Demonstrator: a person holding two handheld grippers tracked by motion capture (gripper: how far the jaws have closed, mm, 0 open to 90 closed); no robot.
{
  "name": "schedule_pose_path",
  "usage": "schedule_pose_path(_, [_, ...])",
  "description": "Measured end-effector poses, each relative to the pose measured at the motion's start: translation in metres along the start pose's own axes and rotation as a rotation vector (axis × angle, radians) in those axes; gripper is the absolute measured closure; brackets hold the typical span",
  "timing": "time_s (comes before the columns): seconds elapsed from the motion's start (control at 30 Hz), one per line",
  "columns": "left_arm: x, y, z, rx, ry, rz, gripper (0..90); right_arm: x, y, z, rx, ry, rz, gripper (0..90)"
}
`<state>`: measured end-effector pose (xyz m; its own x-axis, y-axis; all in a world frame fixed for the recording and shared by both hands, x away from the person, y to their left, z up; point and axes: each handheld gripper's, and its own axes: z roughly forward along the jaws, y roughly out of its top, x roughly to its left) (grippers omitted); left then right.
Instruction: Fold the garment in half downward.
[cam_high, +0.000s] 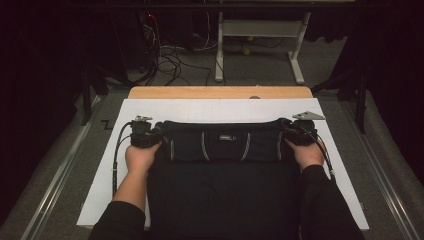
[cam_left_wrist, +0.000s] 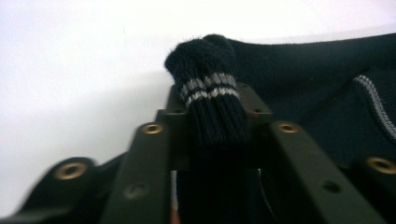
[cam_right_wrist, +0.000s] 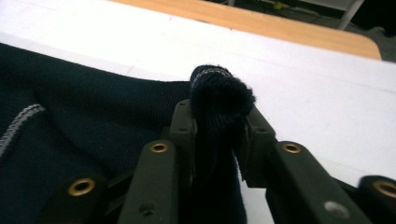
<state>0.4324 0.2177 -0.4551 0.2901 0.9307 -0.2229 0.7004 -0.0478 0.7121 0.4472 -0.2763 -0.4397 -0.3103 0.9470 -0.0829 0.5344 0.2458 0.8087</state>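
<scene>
Nothing here holds anything, no box, no bin, just a flat white board (cam_high: 345, 190) laid over a wooden table (cam_high: 220, 92), and on it a dark navy knitted sweater (cam_high: 220, 180) spread wide, filling the near middle of the board and running off the bottom edge of the high view.

Its far part is folded back toward the person into a thick band, with pale grey stitched lines (cam_high: 204, 146) curving down it and a small label (cam_high: 226, 137) at its centre. The knit looks soft and ribbed.

The left gripper (cam_high: 156, 131) sits at the band's left end. From the left gripper view, a bunched ribbed fold with two grey stripes (cam_left_wrist: 208, 88) stands up between the black jaws, and the pads press in on it: the sweater is clamped here.

The right gripper (cam_high: 286, 126) is at the band's right end. In the right gripper view a rolled lump of the same wool (cam_right_wrist: 219, 100) rises between the jaws, squeezed by the pads on both sides, so that end is gripped too.

The person's dark sleeves merge with the sweater at the bottom of the high view, so the garment's near edge is hard to make out. The left gripper view is blurred low down, with brass-ringed holes (cam_left_wrist: 70, 170) smeared
</scene>
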Motion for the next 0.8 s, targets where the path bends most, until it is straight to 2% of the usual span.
schedule_pose_path(0.03, [0.001,-0.001,0.001,0.002,-0.013,-0.005,53.2,0.001,0.0,0.001,0.005,-0.002,0.006,64.4])
schedule_pose_path(0.1, [0.001,-0.001,-0.001,0.007,0.005,0.022,43.0,0.0,0.0,0.001,0.016,-0.002,0.02,52.7])
schedule_pose_path(0.13, [0.002,-0.001,-0.004,-0.001,0.008,0.02,36.7,-0.002,0.0,-0.002,0.01,-0.004,0.036,42.5])
schedule_pose_path(0.17, [0.004,-0.001,-0.006,-0.015,0.0,-0.001,36.7,-0.002,0.0,-0.002,0.01,-0.004,0.036,42.5])
schedule_pose_path(0.2, [0.006,-0.002,-0.01,-0.028,-0.008,-0.025,35.4,-0.004,0.0,-0.004,0.008,-0.003,0.045,38.6])
schedule_pose_path(0.3, [0.006,-0.005,-0.019,-0.048,-0.033,-0.031,31.6,-0.008,-0.003,-0.011,-0.005,0.012,0.062,34.2])
schedule_pose_path(0.37, [0.003,-0.007,-0.023,-0.055,-0.046,-0.019,31.5,-0.009,-0.005,-0.017,-0.008,0.028,0.067,31.0])
schedule_pose_path(0.43, [-0.001,-0.01,-0.027,-0.06,-0.078,-0.015,28.0,-0.008,-0.009,-0.023,-0.025,0.038,0.059,28.8])
schedule_pose_path(0.57, [-0.015,-0.019,-0.03,-0.069,-0.124,0.035,25.8,-0.002,-0.019,-0.033,-0.046,0.079,0.056,23.7])
schedule_pose_path(0.67, [-0.023,-0.027,-0.029,-0.046,-0.153,0.057,19.8,0.004,-0.026,-0.039,-0.059,0.109,0.042,19.4])
schedule_pose_path(0.8, [-0.029,-0.038,-0.029,-0.023,-0.19,0.083,19.2,0.011,-0.035,-0.049,-0.074,0.133,0.036,13.9])
